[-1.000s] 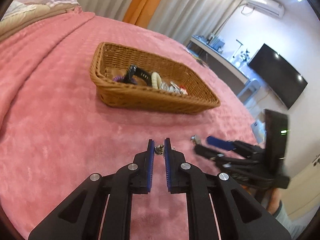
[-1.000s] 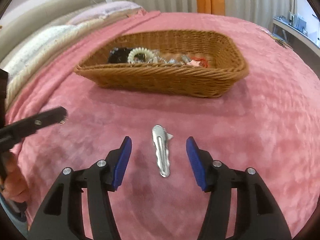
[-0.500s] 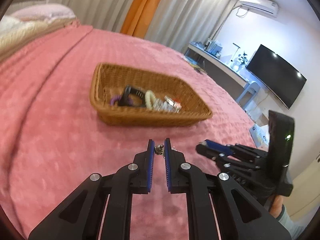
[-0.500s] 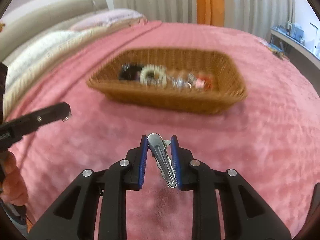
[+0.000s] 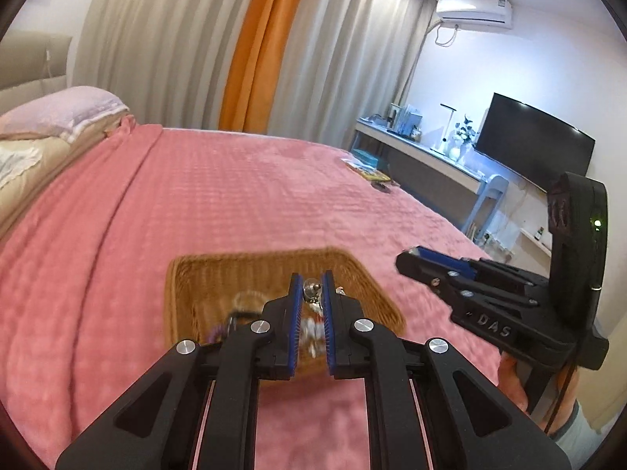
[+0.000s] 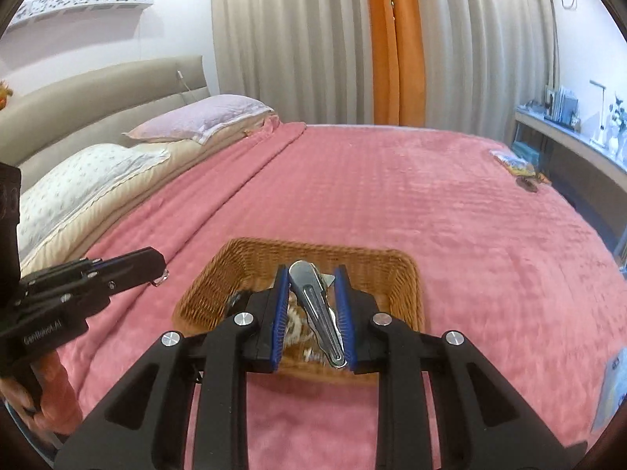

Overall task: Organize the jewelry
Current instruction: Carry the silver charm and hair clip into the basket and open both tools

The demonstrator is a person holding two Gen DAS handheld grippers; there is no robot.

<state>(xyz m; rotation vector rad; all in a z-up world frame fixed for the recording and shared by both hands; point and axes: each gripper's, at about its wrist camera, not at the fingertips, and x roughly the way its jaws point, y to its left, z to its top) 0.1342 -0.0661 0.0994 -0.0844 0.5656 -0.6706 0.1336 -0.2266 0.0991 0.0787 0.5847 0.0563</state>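
Basket [image 5: 188, 286] contents — motion-blurred, half hidden behind left claw [image 5: 312, 280]

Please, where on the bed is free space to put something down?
Free: the pink blanket between the basket and the curtains, and between basket and pillows. Crowded: inside the basket, and the far right corner with small clutter.

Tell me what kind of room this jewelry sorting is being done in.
A bedroom, most likely in a home. The wicker basket sits on a bed with a pink blanket and pillows against a padded headboard; curtains, a wall television and an air conditioner surround it.
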